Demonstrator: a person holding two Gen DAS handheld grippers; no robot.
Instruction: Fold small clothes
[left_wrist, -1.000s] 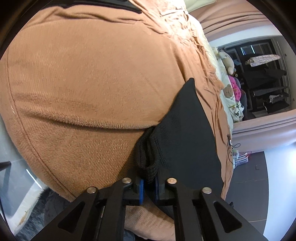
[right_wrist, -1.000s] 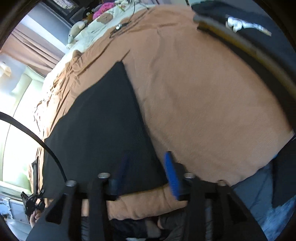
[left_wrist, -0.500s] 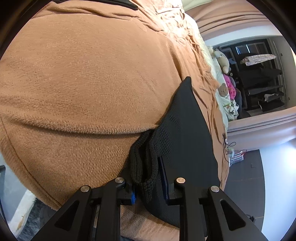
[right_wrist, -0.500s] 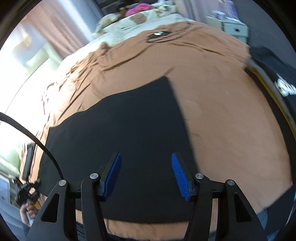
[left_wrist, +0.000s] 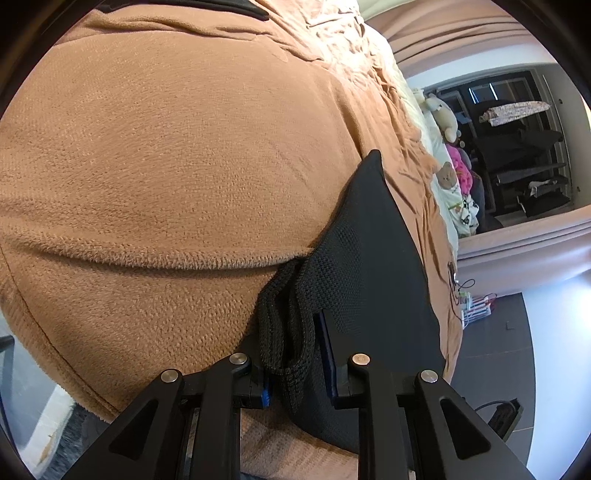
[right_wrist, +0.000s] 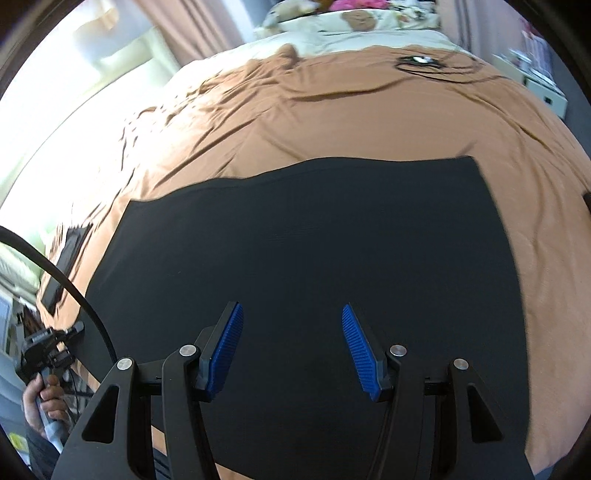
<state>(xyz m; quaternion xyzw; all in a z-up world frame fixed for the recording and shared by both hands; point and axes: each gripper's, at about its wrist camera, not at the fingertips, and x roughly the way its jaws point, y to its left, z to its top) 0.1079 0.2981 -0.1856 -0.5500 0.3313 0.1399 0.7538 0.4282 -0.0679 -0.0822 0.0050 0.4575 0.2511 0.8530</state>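
Left wrist view: your left gripper (left_wrist: 295, 354) stands parted around the garment's (left_wrist: 373, 266) bunched edge, seemingly not pinching it. Your right gripper (right_wrist: 291, 347) hovers wide apart above the garment on the blanket (right_wrist: 332, 110).

a home bedroom: a bed under a brown fleece blanket (right_wrist: 332, 110), stuffed toys (left_wrist: 445, 118), curtains (right_wrist: 184, 26), wardrobe shelves (left_wrist: 524, 162).

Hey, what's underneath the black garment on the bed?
The black garment lies spread on a brown fleece blanket, which shows around its edges. Anything directly beneath the cloth is covered and cannot be seen.
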